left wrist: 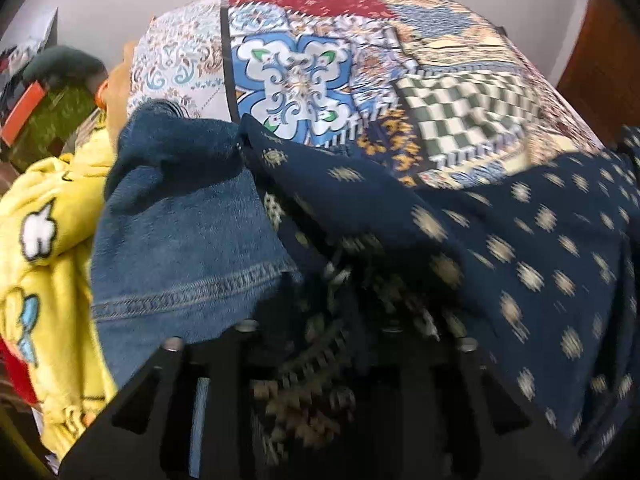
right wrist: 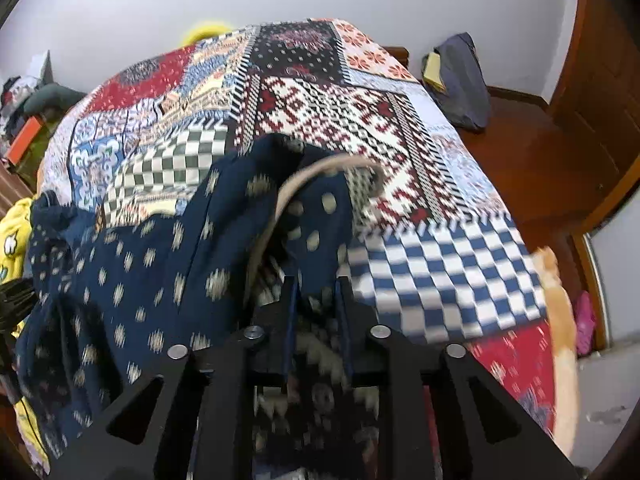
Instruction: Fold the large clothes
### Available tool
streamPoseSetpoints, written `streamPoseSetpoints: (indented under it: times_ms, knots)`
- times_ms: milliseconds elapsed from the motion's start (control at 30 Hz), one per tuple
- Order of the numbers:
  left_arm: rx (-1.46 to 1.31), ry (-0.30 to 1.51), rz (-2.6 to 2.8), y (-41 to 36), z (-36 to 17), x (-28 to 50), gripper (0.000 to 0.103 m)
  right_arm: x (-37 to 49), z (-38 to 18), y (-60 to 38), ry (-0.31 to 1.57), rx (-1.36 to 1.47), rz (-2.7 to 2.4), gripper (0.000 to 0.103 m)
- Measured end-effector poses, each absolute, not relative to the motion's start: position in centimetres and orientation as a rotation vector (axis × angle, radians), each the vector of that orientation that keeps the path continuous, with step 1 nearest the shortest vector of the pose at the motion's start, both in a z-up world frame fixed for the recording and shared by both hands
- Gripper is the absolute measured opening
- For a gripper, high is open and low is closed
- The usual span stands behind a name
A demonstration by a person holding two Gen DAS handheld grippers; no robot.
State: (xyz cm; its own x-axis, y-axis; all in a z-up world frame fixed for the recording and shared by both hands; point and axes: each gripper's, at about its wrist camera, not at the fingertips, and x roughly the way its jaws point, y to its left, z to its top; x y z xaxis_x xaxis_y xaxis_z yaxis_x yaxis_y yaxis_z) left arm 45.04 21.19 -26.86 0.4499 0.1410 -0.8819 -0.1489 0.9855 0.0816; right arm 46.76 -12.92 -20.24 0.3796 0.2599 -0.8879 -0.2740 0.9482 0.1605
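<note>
A navy garment with cream dots [left wrist: 520,240] lies bunched over the near part of a bed with a patchwork cover [left wrist: 304,64]. My left gripper [left wrist: 320,332] is shut on a fold of this navy garment; the cloth hides its fingertips. In the right wrist view the same navy garment [right wrist: 160,248] hangs between the two hands above the bed cover [right wrist: 328,112]. My right gripper [right wrist: 316,292] is shut on another bunched part of it, near a cream-trimmed edge [right wrist: 288,188]. The left gripper body shows at the left edge of that view.
Blue jeans [left wrist: 180,232] and a yellow printed garment [left wrist: 48,240] lie at the left of the bed. A cluttered side area with an orange box [left wrist: 24,112] stands far left. A grey bag [right wrist: 460,80] sits on the wooden floor to the right, by a wooden door [right wrist: 600,80].
</note>
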Motion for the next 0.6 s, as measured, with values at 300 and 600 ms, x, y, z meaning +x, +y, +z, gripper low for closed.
streamPoseSetpoints:
  times_ms: [300,600]
  knots:
    - [-0.034,0.964,0.138,19.3,-19.5,39.4,0.052,41.1,-14.6,-15.7,1.093,0.024,0.357,0.038]
    - [-0.031,0.886,0.092,18.0,-13.5,32.4,0.060,34.2,-8.2,-17.0,0.966,-0.024,0.392,0.063]
